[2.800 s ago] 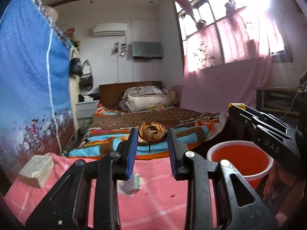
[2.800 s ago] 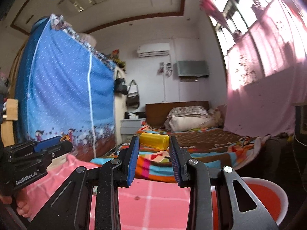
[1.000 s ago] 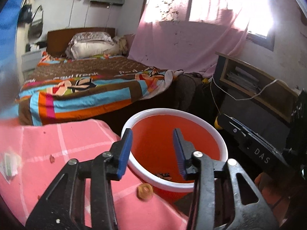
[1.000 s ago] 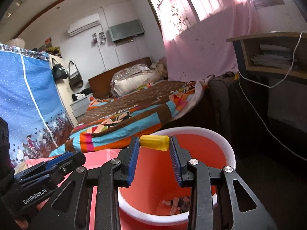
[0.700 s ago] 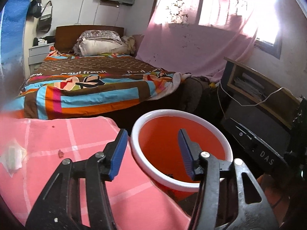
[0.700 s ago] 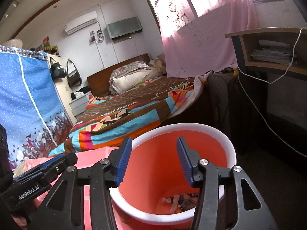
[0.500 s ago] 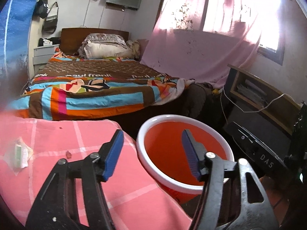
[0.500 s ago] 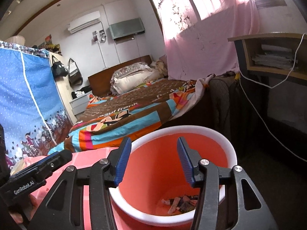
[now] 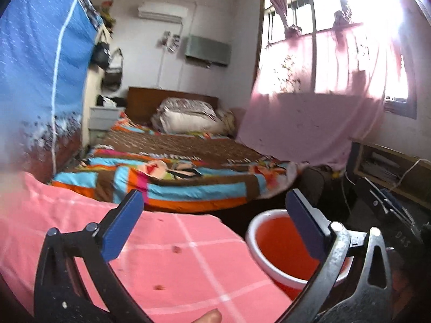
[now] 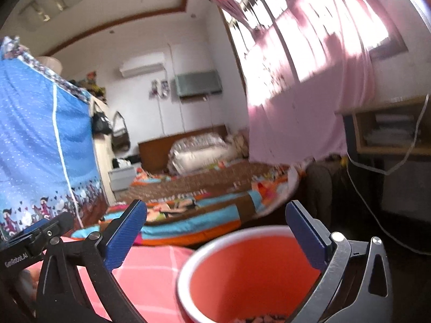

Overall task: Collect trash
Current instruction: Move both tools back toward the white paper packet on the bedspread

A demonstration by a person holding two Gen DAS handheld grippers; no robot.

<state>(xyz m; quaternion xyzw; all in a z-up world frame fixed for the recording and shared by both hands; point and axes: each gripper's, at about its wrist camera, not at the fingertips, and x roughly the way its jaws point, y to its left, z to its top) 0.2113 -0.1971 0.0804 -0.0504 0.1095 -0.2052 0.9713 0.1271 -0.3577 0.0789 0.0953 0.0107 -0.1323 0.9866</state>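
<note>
One round plastic bucket (image 10: 215,277), red with a pale rim, stands upright with its mouth facing up; its long axis is vertical. In the right wrist view it fills the 6 o'clock area, and a few blurred scraps of trash (image 10: 258,318) lie at its bottom. In the left wrist view the same bucket (image 9: 272,245) sits at about 5 o'clock, just beside the edge of a pink checked cloth (image 9: 167,263), a soft fabric crossed by thin white lines and carrying two small dark crumbs.

There are two grippers. The left gripper (image 9: 212,226) is spread wide with nothing between its flat blue pads; its jaws have just been opening. The right gripper (image 10: 215,231) is likewise released and empty, above the bucket's mouth, its jaws having just been opening too. Each has two black metal fingers.

At 12 o'clock lies one bed (image 9: 175,172) under a striped quilt in brown, blue and orange. A pink curtain (image 9: 317,113) hangs at 2 o'clock, and a blue dotted fabric panel (image 9: 40,67) stands at 10 o'clock.
</note>
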